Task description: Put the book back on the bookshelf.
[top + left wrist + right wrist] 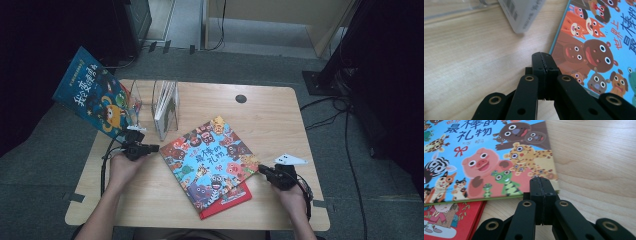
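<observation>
High view: clear holder (pixel 172 117) holds books (pixel 165 102).

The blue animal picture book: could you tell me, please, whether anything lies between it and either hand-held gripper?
Nothing visible does. The left hand-held gripper and right hand-held gripper, both shut, sit at opposite edges of the blue animal picture book, with bare table between.

The animal book (pixel 210 159) lies on the lower book (pixel 231 198), between left gripper (pixel 154 148) and right gripper (pixel 260 169).
</observation>
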`<state>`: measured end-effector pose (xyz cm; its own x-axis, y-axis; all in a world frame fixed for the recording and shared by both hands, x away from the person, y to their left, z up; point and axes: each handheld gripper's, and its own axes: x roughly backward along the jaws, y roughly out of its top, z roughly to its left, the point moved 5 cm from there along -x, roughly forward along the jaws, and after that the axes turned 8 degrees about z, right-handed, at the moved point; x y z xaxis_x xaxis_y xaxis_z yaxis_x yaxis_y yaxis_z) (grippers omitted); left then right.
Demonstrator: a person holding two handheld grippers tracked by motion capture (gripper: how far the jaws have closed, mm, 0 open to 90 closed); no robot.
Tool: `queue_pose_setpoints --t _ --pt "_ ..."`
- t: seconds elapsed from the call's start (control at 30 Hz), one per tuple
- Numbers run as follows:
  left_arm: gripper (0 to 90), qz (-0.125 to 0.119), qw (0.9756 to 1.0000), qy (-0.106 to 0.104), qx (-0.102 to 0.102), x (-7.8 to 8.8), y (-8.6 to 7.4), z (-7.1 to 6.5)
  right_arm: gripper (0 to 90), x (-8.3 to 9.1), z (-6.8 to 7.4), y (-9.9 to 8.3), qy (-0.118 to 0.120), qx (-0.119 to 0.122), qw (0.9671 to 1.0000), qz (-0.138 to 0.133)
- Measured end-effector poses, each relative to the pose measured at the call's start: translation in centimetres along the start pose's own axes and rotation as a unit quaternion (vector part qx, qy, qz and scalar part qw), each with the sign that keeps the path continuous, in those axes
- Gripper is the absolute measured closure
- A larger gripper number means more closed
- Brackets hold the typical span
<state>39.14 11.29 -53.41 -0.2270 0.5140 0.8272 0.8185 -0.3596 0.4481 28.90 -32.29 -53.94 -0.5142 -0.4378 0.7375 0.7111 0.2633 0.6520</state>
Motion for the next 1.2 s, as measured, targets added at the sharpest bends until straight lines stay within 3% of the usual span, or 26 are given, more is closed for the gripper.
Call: queue_pose_setpoints --t 0.43,0.73,1.0,1.2 --pt "90.0 0.008 0.9999 -0.012 -0.003 0.4 -2.0 -1.7 90.0 -0.3 0.1 0.5 0.005 0.004 1.0000 0.001" --pt "90.0 0.014 0.9997 -0.021 -0.005 0.6 -3.0 -2.5 90.0 -0.7 -0.8 1.0 0.003 -0.009 0.9999 -0.008" --pt "90.0 0.005 0.9998 -0.014 -0.010 0.4 -2.1 -2.1 90.0 -0.9 -0.8 1.4 0.003 -0.008 1.0000 -0.002" --pt "90.0 0.000 0.9998 -0.018 -0.013 -0.2 -0.8 -2.0 90.0 -0.8 -0.1 1.0 0.010 0.001 0.9999 0.006"
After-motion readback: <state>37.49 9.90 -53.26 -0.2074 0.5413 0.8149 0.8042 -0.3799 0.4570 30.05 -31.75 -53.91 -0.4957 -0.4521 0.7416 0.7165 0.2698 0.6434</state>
